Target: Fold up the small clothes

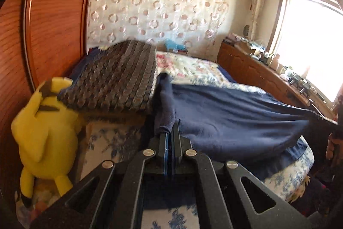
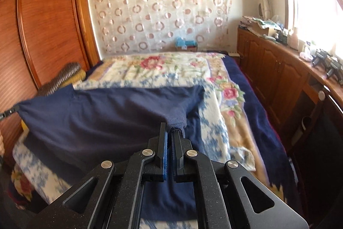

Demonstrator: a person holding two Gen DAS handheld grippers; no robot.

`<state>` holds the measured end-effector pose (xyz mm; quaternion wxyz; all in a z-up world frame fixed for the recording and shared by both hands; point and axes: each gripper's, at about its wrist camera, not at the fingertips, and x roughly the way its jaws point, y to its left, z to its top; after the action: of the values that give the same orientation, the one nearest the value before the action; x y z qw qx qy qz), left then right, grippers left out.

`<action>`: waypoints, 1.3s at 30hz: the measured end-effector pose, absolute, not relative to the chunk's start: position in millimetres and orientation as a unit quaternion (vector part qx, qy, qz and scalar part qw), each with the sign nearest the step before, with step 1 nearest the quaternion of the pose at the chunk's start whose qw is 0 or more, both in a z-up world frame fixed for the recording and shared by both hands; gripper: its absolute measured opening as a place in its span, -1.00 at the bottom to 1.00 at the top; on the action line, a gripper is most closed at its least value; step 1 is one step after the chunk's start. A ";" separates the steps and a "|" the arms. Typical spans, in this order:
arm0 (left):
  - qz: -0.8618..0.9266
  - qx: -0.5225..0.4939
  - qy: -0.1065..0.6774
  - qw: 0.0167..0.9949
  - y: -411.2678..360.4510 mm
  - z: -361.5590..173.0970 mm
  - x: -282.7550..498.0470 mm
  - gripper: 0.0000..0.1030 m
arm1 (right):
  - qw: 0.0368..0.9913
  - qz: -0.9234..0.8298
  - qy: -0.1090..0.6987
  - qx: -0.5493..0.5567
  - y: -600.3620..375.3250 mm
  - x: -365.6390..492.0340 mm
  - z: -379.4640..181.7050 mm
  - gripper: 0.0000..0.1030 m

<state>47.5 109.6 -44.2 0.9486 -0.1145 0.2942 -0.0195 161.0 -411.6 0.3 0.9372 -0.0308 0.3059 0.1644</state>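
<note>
A navy blue garment [image 1: 231,115] hangs stretched between my two grippers above the bed. In the left wrist view my left gripper [image 1: 170,132] is shut on one bunched corner of it, and the cloth runs off to the right, where the other gripper's tip pinches the far corner. From the right wrist, the same navy garment [image 2: 103,117] spreads out to the left. My right gripper [image 2: 170,132] is shut on a gathered fold of it. The left gripper's tip [image 2: 9,112] shows at the left edge, holding the opposite corner.
Beneath lies a bed with a floral blanket [image 2: 163,67]. A yellow plush toy [image 1: 42,132] and a dark knitted cushion [image 1: 120,81] sit at the bed's left side by a wooden wardrobe [image 2: 47,20]. A wooden cabinet with clutter [image 2: 285,65] runs along the right under the window.
</note>
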 end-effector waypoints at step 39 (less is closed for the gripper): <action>-0.010 -0.086 0.352 0.932 84.1 -72.1 39.7 0.12 | 0.922 0.132 0.363 -0.025 -434.8 137.9 -59.5 -0.29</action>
<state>39.7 84.1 -72.1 0.9318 -0.0859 0.3524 -0.0095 137.9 -434.8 -59.5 0.9219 -0.0255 0.3634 0.1316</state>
